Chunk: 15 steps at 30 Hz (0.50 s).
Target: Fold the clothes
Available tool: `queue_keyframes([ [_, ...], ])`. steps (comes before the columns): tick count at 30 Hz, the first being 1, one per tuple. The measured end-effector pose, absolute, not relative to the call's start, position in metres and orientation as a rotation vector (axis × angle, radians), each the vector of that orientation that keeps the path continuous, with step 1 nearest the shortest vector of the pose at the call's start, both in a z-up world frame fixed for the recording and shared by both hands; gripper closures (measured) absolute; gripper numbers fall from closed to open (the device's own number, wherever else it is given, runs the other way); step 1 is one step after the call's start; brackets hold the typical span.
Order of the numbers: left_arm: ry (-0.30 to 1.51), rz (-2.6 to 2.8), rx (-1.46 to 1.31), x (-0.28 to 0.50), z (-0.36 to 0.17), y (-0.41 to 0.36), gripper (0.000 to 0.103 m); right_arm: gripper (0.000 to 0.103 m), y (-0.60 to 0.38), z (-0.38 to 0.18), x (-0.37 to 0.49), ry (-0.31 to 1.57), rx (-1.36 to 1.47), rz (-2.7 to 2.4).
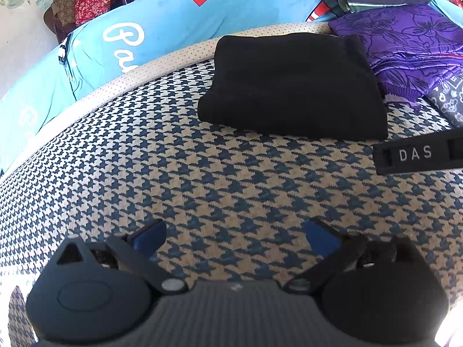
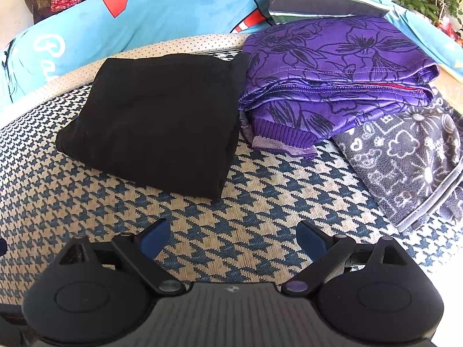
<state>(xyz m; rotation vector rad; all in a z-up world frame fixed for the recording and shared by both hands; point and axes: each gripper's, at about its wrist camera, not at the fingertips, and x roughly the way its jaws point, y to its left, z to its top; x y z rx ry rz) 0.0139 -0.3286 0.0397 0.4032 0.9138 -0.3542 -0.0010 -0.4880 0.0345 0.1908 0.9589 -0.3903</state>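
Black and neatly folded, the garment [image 2: 156, 115] lay on the houndstooth-patterned surface [image 2: 260, 202], toward its far side, close to the dotted cream border [image 2: 179, 44]. Just to its right sat a folded purple floral garment [image 2: 332, 78], its near edge resting on a dark grey fleece printed with white doodles [image 2: 405, 167]. The black garment's right edge met the purple one at the far end. Beyond the border stretched a light blue pillow with white script and a red patch [image 2: 144, 14], and a striped green and grey cloth [image 2: 318, 0] lay at the far right above the purple pile.

The right claw [image 2: 234, 238] hovered over bare houndstooth just near of the black garment, its blue-padded fingers [image 2: 154, 240] spread wide and holding nothing. The left claw [image 1: 235, 238] was likewise wide apart and empty, over the surface to the left and nearer, well short of the black garment [image 1: 292, 86]. In the left wrist view, a black finger marked "DAS" [image 1: 416, 153] entered from the right edge.
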Motion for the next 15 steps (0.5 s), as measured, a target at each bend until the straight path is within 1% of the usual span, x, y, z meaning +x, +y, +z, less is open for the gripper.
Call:
queue_keyframes([
  [15, 0.917, -0.352, 0.403, 0.0124, 0.0373, -0.3291, 0.000, 0.009, -0.4873, 0.0350, -0.0008, 0.960, 0.190, -0.388],
])
